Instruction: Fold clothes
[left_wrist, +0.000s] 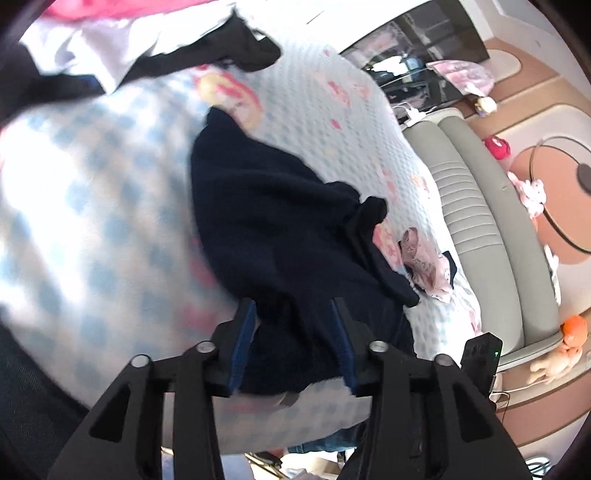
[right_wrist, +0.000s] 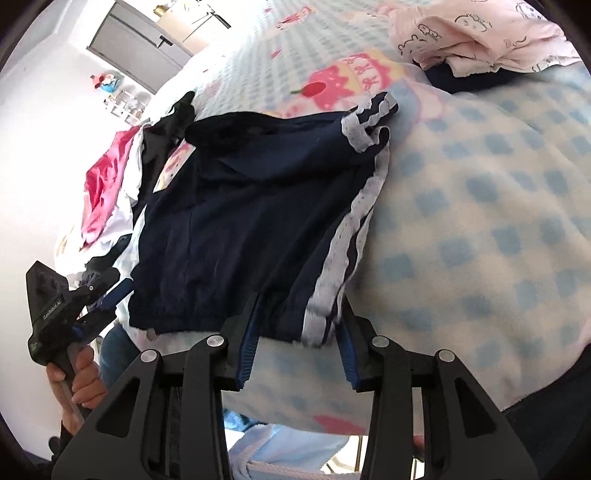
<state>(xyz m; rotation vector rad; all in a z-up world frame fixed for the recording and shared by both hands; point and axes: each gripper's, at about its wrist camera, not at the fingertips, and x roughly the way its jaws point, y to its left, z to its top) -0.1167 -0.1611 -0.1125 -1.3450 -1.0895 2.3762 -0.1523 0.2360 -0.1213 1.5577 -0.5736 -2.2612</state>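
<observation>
A navy garment (right_wrist: 240, 221) with a white mesh side stripe (right_wrist: 347, 236) lies on a blue-and-white checked blanket (right_wrist: 480, 229). My right gripper (right_wrist: 299, 306) is open, its jaws on either side of the garment's near hem by the stripe. In the left wrist view the same navy garment (left_wrist: 266, 206) lies crumpled on the blanket (left_wrist: 92, 221). My left gripper (left_wrist: 293, 310) is open with the garment's near edge between its jaws. The left gripper also shows in the right wrist view (right_wrist: 110, 291), held in a hand at the garment's left corner.
A pile of pink, white and black clothes (right_wrist: 107, 184) lies left of the garment. A folded pale pink printed garment (right_wrist: 480, 33) sits at the far right of the bed. A grey padded bed frame (left_wrist: 480, 206) and toys on the floor (left_wrist: 554, 354) lie beyond the bed edge.
</observation>
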